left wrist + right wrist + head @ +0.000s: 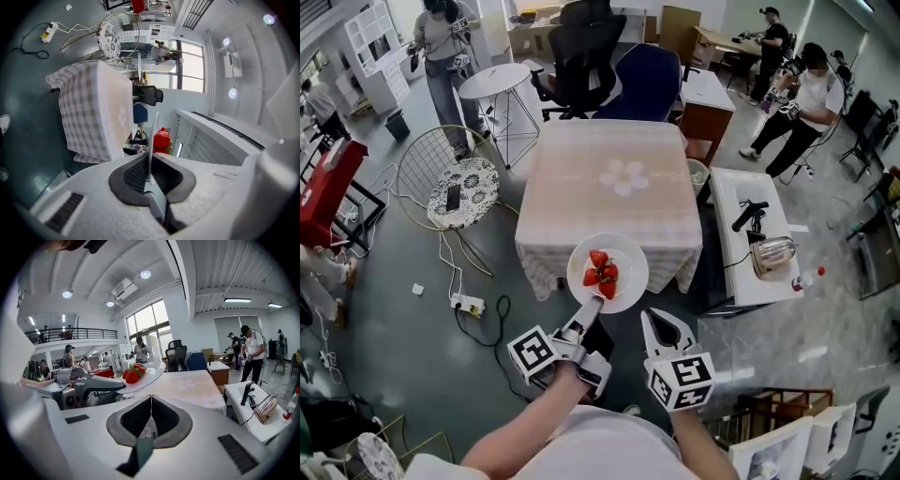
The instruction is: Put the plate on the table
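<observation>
White plate [607, 272], round and shallow, carries a small pile of red strawberries [601, 274] with green tops. Left gripper [589, 314] pinches its near rim, jaws almost together on the thin edge. The plate sticks out ahead of those jaws in the air, at the near edge of the table [609, 178], not resting on the top. Right gripper [661, 323] is just beside the left one, to its right, jaws pressed together with nothing between them.

The table lies straight ahead of both grippers. It has a pale checked cloth with a faint flower print in the middle, and the top is bare. Beyond it stand a black office chair [586, 47] and a blue chair [647, 80]. Off to the left gripper's side are a wire chair [461, 192] with a patterned cushion, a round white side table [494, 82] and a power strip [467, 304] on the floor. On the right gripper's side is a low white stand [741, 202] with a metal toaster [772, 253] and a bottle [806, 278].

The left gripper view shows the plate edge-on as a thin white line running into the jaws, berries on one side. The right gripper view shows the plate from the side, ahead and left, raised above the tabletop. People stand in the background.
</observation>
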Action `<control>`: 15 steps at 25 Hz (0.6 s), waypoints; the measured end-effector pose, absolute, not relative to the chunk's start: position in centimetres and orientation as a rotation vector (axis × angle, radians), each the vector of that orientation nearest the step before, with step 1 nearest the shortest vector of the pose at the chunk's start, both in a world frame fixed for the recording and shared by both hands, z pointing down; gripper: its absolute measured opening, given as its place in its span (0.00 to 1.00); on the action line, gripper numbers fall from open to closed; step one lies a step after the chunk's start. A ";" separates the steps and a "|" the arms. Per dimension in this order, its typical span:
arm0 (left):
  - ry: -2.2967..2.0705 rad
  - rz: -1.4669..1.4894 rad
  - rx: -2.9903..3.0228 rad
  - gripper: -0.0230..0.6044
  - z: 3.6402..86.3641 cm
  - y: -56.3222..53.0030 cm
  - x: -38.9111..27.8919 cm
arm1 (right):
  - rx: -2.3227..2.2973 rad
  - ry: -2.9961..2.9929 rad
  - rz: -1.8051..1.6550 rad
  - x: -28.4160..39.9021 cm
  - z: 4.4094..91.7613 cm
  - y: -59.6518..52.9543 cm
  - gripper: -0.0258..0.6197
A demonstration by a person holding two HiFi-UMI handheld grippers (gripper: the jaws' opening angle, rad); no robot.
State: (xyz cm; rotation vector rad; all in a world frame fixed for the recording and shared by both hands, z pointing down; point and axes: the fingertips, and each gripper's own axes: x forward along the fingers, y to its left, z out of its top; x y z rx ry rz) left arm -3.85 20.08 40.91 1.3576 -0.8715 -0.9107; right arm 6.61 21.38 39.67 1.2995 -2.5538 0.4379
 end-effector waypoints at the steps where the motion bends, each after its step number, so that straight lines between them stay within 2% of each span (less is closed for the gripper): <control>1: -0.865 -0.908 1.357 0.06 40.9 19.7 -4.4 | 1.302 -2.551 0.436 6.0 39.5 21.0 0.05; 15: -0.831 -0.956 1.299 0.06 41.8 17.2 -11.4 | 1.275 -2.528 0.409 -1.1 39.7 18.0 0.05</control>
